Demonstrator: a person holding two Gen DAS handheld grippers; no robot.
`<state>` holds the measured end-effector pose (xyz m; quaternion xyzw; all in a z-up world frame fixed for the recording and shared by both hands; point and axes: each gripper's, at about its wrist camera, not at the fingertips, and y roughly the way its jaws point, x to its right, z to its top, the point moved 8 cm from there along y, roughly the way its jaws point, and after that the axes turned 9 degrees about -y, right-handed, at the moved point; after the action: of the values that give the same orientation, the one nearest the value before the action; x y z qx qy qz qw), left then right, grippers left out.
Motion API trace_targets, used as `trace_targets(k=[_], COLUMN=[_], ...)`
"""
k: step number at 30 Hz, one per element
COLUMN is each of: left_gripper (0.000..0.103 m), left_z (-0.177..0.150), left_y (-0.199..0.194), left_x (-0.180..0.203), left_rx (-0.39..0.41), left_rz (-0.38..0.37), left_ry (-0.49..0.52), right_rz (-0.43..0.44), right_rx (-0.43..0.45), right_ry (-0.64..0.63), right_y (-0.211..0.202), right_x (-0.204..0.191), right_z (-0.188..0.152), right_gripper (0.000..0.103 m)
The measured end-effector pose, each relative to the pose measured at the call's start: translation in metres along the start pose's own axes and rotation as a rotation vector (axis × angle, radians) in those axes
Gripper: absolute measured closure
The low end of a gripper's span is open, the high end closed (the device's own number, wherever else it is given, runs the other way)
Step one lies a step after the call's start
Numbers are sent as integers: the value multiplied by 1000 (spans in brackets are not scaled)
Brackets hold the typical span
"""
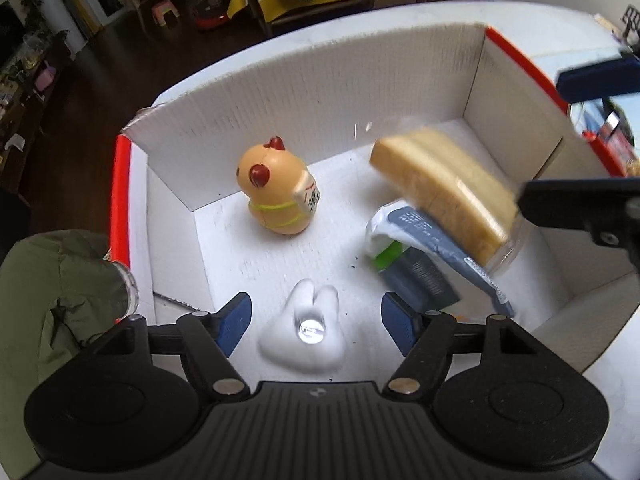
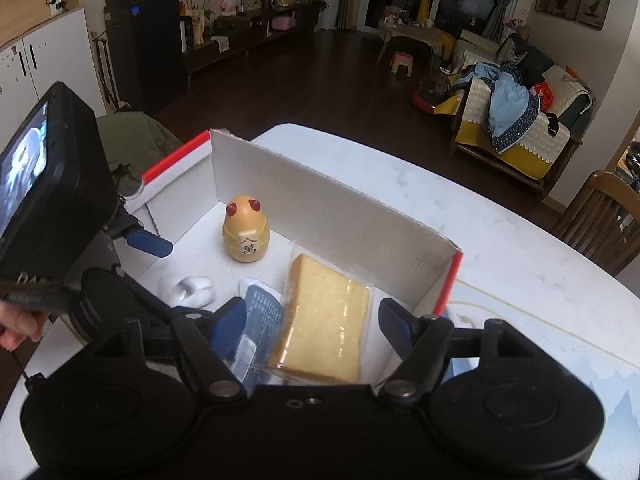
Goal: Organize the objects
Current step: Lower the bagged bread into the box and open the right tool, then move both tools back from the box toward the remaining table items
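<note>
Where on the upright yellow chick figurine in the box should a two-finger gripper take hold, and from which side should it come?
Grip the yellow chick figurine across its rounded body, probably near the yellow band, coming from above. It stands upright and apart from the box wall and the wrapped bread, so both flanks look free.

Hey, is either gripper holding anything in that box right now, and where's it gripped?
Nothing is held. The left gripper stands open over the white toy; the right gripper stands open around the bread, pads clear of it.

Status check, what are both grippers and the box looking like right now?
Left gripper open over white rabbit-shaped toy. Right gripper open, wrapped bread lying between its fingers. Both inside box. Nothing blocking.
</note>
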<state>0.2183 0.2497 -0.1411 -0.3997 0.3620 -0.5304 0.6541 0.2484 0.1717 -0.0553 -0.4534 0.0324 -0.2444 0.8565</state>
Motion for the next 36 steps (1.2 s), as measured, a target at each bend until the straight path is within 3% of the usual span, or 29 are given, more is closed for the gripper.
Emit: trace_targets(k=[10,20,23,26,31,36], left_gripper=[32,32,25,25,25,20], left_z=[2,-9,-16,-20,-28,-38], left_y=[-42,-96,-108,-117,-127,-131], left_x=[-4,24,36,49,73,102], left_rx=[115,249,268,284,307,309], left_rz=[-61,-90,-109,-118,-118,-128], left_ry=[-93,-103,-124,-144,-180,-207], right_rz=[26,58,77,96,125,140], right_rx=[65,136,157,174,216,232], right_ry=[33,61,62,59,42,26], right_y=[-44,-85,-96,-107,-129,-148], right_x=[4,13,15,17,22,33], right_z=[-11,-30,-39,-50,-73,-102], right_gripper=[28,22,21,18,5,1])
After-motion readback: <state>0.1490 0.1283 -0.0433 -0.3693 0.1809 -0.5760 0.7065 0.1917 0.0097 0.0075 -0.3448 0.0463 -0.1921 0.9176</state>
